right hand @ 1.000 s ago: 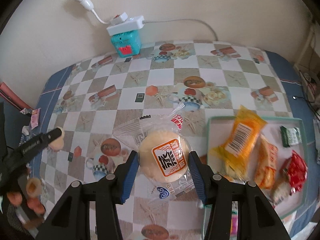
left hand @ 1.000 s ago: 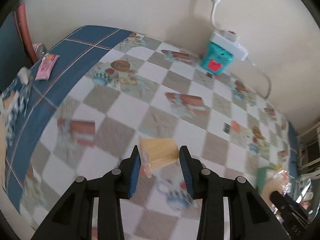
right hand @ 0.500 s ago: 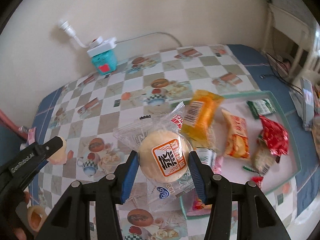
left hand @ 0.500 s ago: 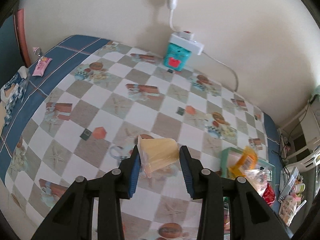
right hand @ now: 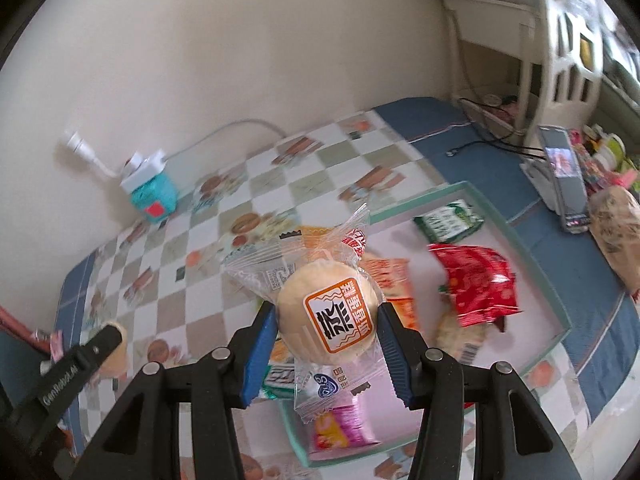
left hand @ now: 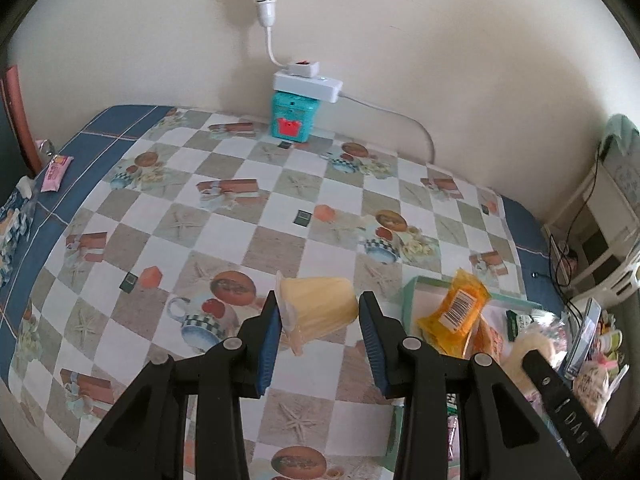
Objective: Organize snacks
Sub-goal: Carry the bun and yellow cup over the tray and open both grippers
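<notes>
Two hand-held claws hang above a worktop [left hand: 248, 184] covered in a checked cloth with blue borders. The left claw [left hand: 318, 320] is clamped on a pale yellow pudding cup [left hand: 316, 306], which lies on its side between the blue pads: its long axis runs straight across from pad to pad, the sealed lid end with its clear rim pressed against the left pad and the narrower base pointing to the right pad. The cup is held in the air over the checked middle of the worktop, just left of a shallow pale green tray [right hand: 532, 264] that sits near the worktop's right edge. The right claw [right hand: 328, 326] is clamped on a round bun in a clear wrapper [right hand: 326, 312], its orange-framed label facing the camera and the wrapper's crimped ends running away towards the far wall and back towards the camera. The bun hangs over the near left part of the tray, above loose packets there: a red packet [right hand: 478, 284], a green packet [right hand: 448, 220], a pink packet [right hand: 344, 426] and an orange packet [left hand: 454, 314]. At the far edge, against the wall, a teal box [left hand: 294, 120] carries a white power strip [left hand: 308, 84].
</notes>
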